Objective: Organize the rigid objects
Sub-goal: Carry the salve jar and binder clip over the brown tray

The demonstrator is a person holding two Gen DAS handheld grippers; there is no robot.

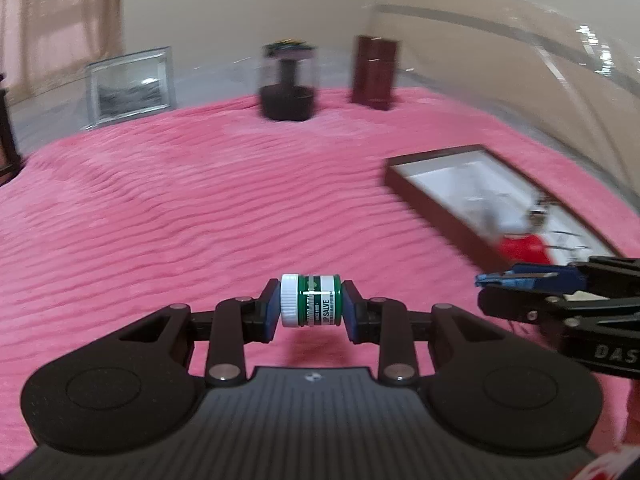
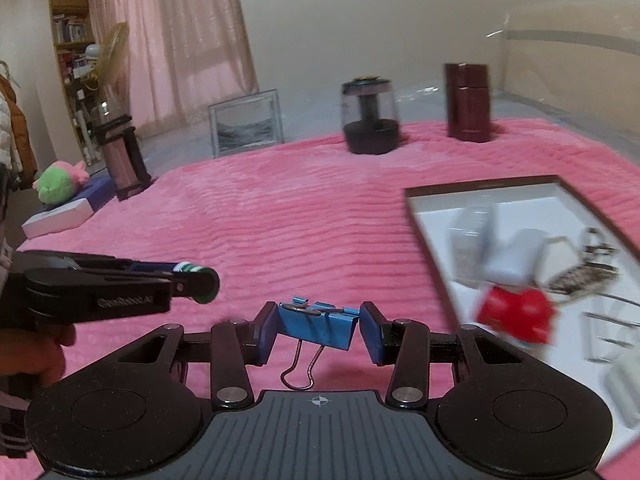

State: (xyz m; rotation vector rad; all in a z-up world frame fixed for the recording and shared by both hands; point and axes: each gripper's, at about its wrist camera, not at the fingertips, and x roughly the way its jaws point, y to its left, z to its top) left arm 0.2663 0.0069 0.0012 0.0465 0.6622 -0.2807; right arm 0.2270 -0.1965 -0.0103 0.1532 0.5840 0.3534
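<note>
Left claw (image 1: pixel 310 306) clamped tight on lip salve jar (image 1: pixel 310 300), lower centre, lifted off the pink blanket (image 1: pixel 200 208). Right claw (image 2: pixel 319 330) pinching blue binder clip (image 2: pixel 318 326), lower centre, wire handle hanging down. Brown-rimmed tray (image 2: pixel 476 188) at right edge, cluttered and blurred. Wide bare blanket mid-frame; dark jar (image 2: pixel 370 120) and maroon canister (image 2: pixel 468 102) along the far edge.

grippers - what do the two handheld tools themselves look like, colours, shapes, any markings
Both the left gripper and right gripper are matte black linkages with silver rivets, round side housings, a ribbed grey centre plate bearing a small crosshair mark, and blue pads. White lettering runs along each one's side.
</note>
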